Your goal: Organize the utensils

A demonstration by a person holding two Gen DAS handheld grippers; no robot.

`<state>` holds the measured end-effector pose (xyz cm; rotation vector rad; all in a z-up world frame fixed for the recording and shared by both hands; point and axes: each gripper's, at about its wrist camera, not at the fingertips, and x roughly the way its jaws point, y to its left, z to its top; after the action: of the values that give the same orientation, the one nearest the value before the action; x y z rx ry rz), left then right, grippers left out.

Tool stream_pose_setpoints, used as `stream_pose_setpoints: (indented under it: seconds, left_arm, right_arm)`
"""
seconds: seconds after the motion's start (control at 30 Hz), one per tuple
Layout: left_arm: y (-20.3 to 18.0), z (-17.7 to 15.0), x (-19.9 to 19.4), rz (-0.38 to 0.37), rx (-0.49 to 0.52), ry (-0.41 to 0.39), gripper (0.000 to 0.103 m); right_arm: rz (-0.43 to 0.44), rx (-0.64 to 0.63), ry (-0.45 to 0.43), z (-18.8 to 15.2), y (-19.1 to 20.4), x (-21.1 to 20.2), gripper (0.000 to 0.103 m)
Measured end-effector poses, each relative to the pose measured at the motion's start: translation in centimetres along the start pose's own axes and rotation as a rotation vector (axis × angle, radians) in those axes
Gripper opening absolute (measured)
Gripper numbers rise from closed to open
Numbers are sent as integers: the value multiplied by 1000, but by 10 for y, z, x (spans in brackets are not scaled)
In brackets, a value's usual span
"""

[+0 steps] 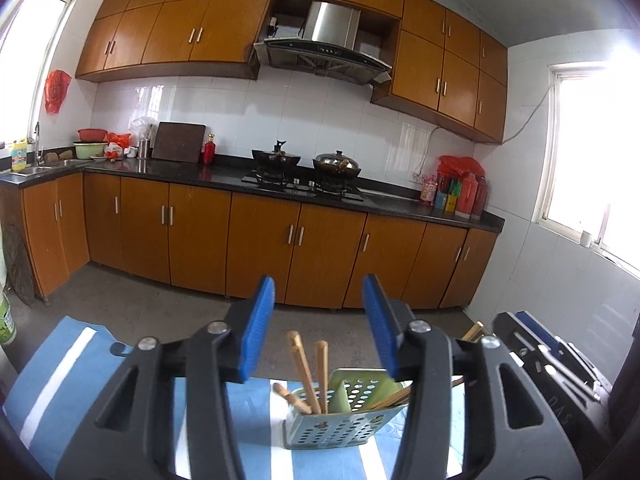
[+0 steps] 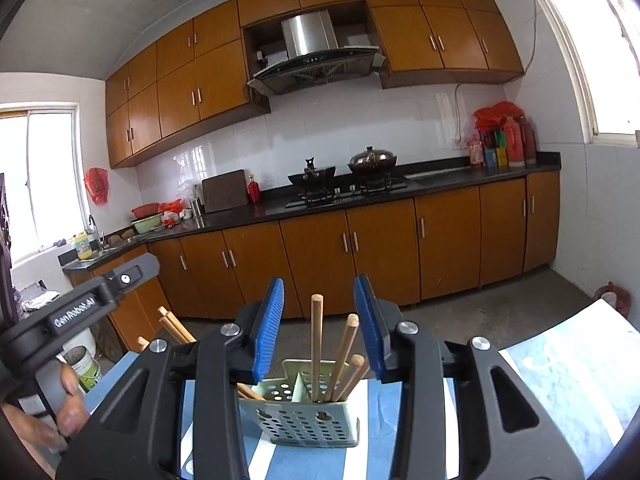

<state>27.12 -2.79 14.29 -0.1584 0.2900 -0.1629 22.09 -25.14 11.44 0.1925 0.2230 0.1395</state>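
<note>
Looking along the left gripper (image 1: 319, 312), its two blue pads (image 1: 256, 328) stand partly apart with nothing between them, above a pale green perforated utensil holder (image 1: 340, 420) at six o'clock on a blue-and-white striped cloth (image 1: 52, 380). Three wooden sticks (image 1: 304, 372) rise from the holder's left compartment; a fourth lies slanted beside them, and more tips in the right compartment are cut off by the right finger. At four o'clock the other gripper is only partly seen.

From the right gripper (image 2: 319, 312), jaws likewise half open and empty, the same utensil holder (image 2: 304, 412) sits at six o'clock on the striped cloth (image 2: 560, 368). Three wooden sticks (image 2: 316, 344) stand in its right compartment, two more tips (image 2: 172, 324) show at nine o'clock, their lower ends hidden. At eight o'clock a person's hand (image 2: 68, 400) grips the left gripper's handle, its jaws out of frame.
</note>
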Motion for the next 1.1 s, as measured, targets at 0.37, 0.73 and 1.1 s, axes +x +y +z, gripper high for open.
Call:
stream_pose_setpoints:
  seconds: [0.37, 0.73, 1.1]
  left_arm:
    - [34, -22, -91, 52, 41, -31, 85]
    - [39, -104, -171, 109, 128, -39, 99]
    - [36, -169, -206, 167, 161, -40, 99]
  right_arm:
    - [-36, -10, -39, -11, -6, -71, 76]
    - [-115, -131, -48, -72, 21, -127, 101]
    - [-124, -173, 29, -132, 28, -149, 101]
